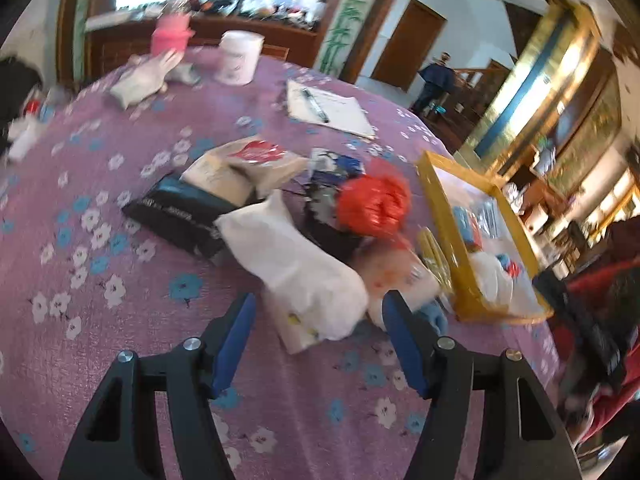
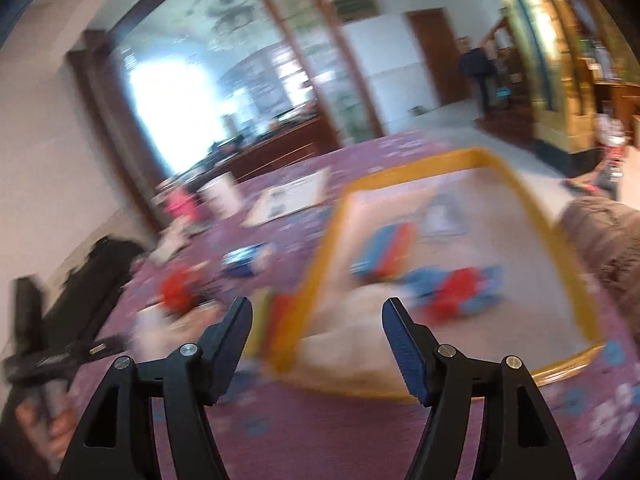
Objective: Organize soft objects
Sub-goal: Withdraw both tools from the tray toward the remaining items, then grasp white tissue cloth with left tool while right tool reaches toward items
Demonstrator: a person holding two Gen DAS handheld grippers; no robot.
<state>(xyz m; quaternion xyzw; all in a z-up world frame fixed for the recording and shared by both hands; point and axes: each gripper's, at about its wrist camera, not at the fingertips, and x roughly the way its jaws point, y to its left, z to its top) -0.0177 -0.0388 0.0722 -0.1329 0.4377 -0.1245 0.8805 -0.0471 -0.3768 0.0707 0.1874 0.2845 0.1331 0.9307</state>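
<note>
My left claw [image 1: 318, 312] open and empty over the purple flowered tabletop [image 1: 100, 280], white soft bag [image 1: 292, 264] just ahead of it, my right claw [image 2: 316, 320] open, empty, facing the yellow-rimmed tray [image 2: 560, 264] holding blurred blue-and-red soft things [image 2: 452, 284]

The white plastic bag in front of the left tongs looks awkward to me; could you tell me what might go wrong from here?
1. The white plastic bag leans against the red bag and other packets, so the open left tongs might drag neighbours along.
2. The yellow-rimmed tray sits near the table edge; a nudge could shift it.
3. Both views are blurred, so the right tongs, open over the tray's near rim, may misjudge.
</note>
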